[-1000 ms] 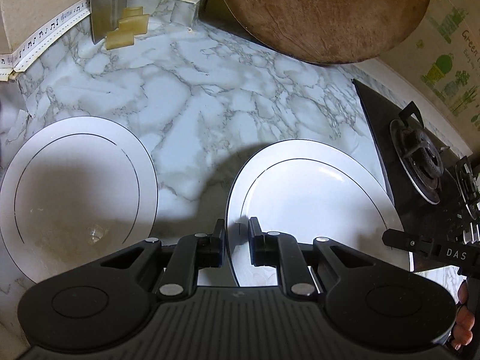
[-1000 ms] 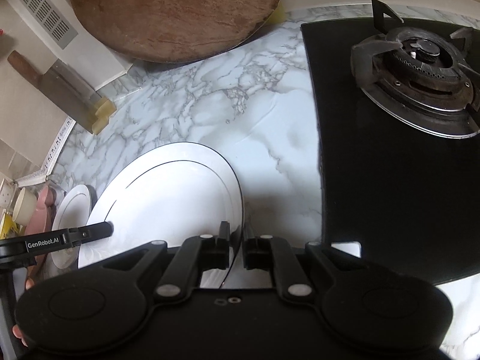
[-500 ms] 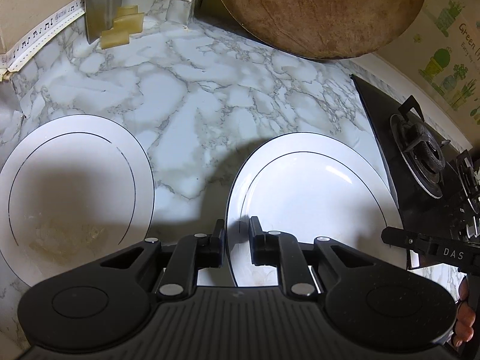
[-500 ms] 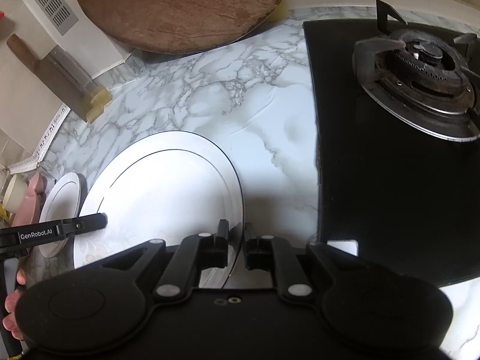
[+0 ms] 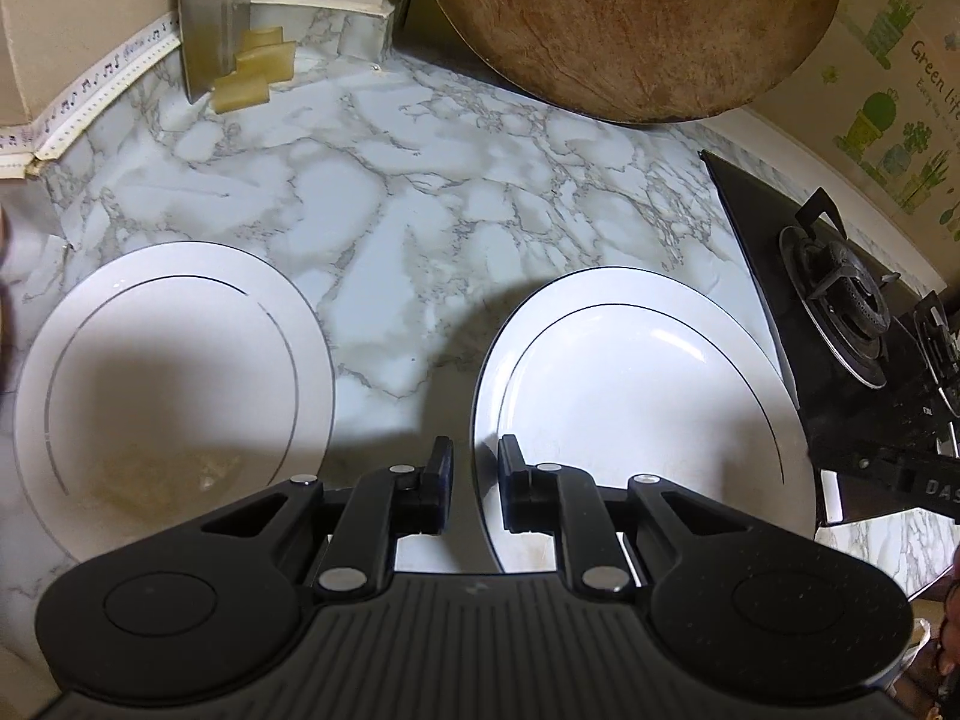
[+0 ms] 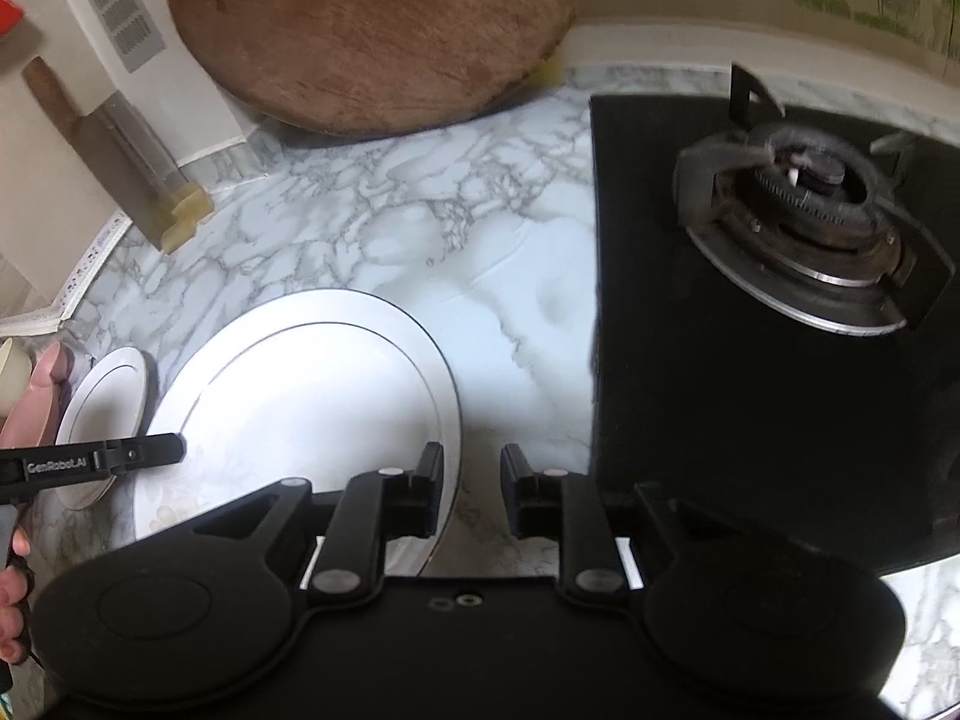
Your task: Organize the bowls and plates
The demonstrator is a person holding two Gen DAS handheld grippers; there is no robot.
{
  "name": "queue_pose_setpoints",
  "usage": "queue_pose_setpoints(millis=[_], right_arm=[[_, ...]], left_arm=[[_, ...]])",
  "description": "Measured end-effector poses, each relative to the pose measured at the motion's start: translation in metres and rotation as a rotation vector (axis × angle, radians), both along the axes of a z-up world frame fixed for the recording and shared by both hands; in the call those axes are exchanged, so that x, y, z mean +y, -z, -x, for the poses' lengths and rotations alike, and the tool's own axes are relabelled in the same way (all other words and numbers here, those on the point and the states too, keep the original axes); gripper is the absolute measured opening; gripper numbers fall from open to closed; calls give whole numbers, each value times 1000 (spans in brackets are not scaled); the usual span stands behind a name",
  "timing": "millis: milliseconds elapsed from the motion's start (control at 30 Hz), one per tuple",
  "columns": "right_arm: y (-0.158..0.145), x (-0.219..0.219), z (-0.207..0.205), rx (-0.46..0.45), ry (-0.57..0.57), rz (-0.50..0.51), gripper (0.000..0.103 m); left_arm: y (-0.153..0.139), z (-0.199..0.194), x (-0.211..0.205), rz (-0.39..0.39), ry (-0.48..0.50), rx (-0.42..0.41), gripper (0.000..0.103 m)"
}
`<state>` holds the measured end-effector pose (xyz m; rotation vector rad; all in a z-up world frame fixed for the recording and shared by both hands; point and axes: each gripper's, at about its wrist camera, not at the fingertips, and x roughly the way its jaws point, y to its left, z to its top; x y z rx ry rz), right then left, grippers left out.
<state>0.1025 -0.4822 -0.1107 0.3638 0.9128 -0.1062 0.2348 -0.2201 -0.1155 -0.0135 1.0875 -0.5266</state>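
A large white plate (image 5: 636, 396) with a thin dark ring lies on the marble counter; it also shows in the right wrist view (image 6: 312, 402). My left gripper (image 5: 474, 480) straddles its left rim, jaws slightly apart, touching or not I cannot tell. My right gripper (image 6: 471, 486) is open at the plate's right rim, holding nothing. A second white plate (image 5: 174, 384) lies to the left and shows small in the right wrist view (image 6: 102, 414).
A round wooden board (image 5: 636, 24) leans on the back wall. A black gas hob (image 6: 774, 312) with a burner (image 6: 810, 204) lies right of the plate. A cleaver (image 6: 114, 144) stands at the back left. Pink and cream items (image 6: 30, 396) sit at the far left.
My right gripper opened, letting go of the plate's right rim, and drew back a little. My left gripper stayed at the left rim.
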Motion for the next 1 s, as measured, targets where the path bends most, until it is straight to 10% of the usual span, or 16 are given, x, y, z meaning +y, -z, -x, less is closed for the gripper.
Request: queue_pose_setpoints(millis=[833, 1000], right_arm=[[-85, 148, 4, -204, -331, 213, 82], [-94, 183, -7, -238, -402, 233, 90]], left_arm=[[-72, 44, 110, -11, -102, -206, 15], [-76, 46, 138, -33, -177, -231, 50]])
